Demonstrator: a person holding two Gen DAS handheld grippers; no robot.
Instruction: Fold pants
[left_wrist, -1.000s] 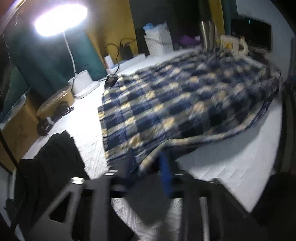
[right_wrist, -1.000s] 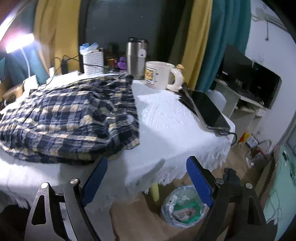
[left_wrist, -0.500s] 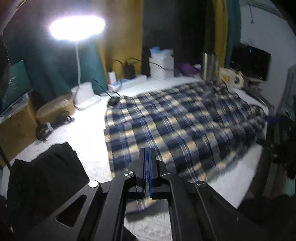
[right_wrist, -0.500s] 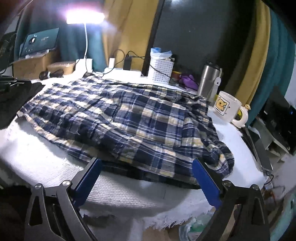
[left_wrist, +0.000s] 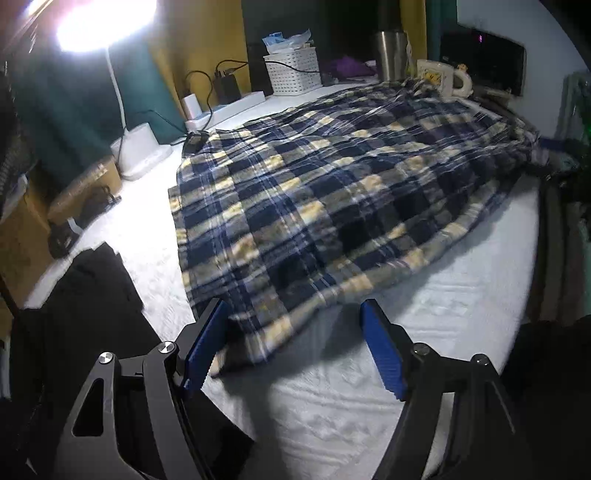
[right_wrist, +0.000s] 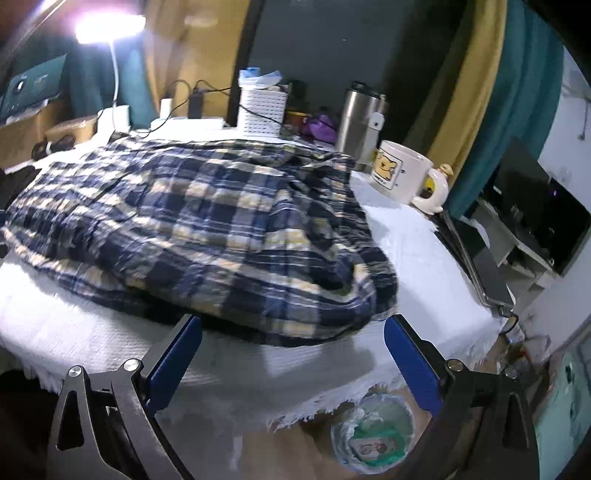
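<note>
Only right view shows bin (right_wrist: 371, 432); left shows black garment (left_wrist: 85, 295).

A white textured cloth (right_wrist: 413, 258) covers the desk, its frayed edge hanging over the near side. At the back stands a white perforated basket (right_wrist: 261, 112) with a cable draped across it, and beside it a steel tumbler (right_wrist: 358, 122). A white mug (right_wrist: 400, 171) with a cartoon print sits just in front of the tumbler. A lit lamp (left_wrist: 105, 22) rises on a white stalk from a white base (left_wrist: 138, 149). A black adapter (left_wrist: 227, 83) stands by a white power strip (left_wrist: 236, 105). A dark garment (left_wrist: 92, 295) lies at the desk's left end. A laptop (right_wrist: 476, 262) rests at the right edge. Below on the floor is a lined bin (right_wrist: 373, 432), and a dark screen (right_wrist: 535, 206) stands further right.
</note>
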